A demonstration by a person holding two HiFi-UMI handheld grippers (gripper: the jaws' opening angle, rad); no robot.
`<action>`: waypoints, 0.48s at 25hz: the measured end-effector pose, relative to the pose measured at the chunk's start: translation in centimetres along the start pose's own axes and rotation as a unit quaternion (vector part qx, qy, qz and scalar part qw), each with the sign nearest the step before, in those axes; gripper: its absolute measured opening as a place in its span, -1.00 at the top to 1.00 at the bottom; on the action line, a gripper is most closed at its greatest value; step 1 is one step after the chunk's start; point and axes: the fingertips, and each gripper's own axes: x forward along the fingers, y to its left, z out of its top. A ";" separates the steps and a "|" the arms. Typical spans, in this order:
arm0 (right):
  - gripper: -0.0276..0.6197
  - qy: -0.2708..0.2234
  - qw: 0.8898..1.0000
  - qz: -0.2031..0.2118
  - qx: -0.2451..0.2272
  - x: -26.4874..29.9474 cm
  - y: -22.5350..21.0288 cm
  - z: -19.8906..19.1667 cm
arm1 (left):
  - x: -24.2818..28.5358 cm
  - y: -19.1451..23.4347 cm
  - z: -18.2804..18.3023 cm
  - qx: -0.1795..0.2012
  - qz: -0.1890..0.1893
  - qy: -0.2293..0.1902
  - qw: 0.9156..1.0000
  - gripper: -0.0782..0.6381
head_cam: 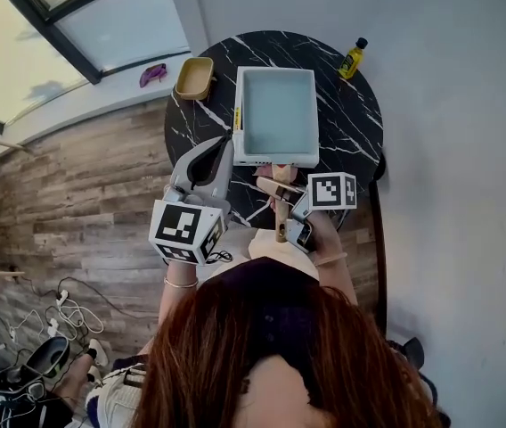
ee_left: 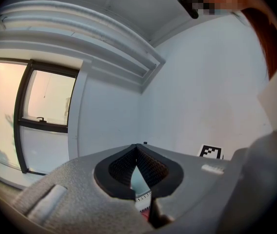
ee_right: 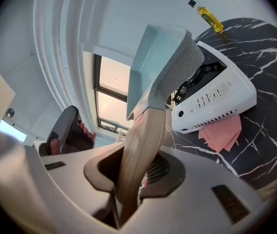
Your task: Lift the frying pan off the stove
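A pale blue-green square frying pan with a wooden handle is over the white stove on the round black marble table. In the right gripper view the pan is raised and tilted above the stove, whose burner shows beneath it. My right gripper is shut on the handle. My left gripper hangs left of the pan's near corner, its jaws together at the tips with nothing between them.
A yellow oil bottle stands at the table's far right edge, and a tan dish at its far left. A pink cloth lies under the stove's front. A window sill and wooden floor are to the left.
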 end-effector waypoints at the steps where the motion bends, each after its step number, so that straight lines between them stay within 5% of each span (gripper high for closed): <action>1: 0.63 -0.001 1.000 -0.001 -0.002 -0.2 0.3 -0.4 | -0.3 -0.3 0.0 0.000 -0.002 0.000 1.000 0.75; 12: 0.63 -0.017 1.000 0.001 -0.008 -1.8 2.7 -4.6 | -4.7 -2.5 0.3 0.008 -0.018 -0.008 1.000 0.75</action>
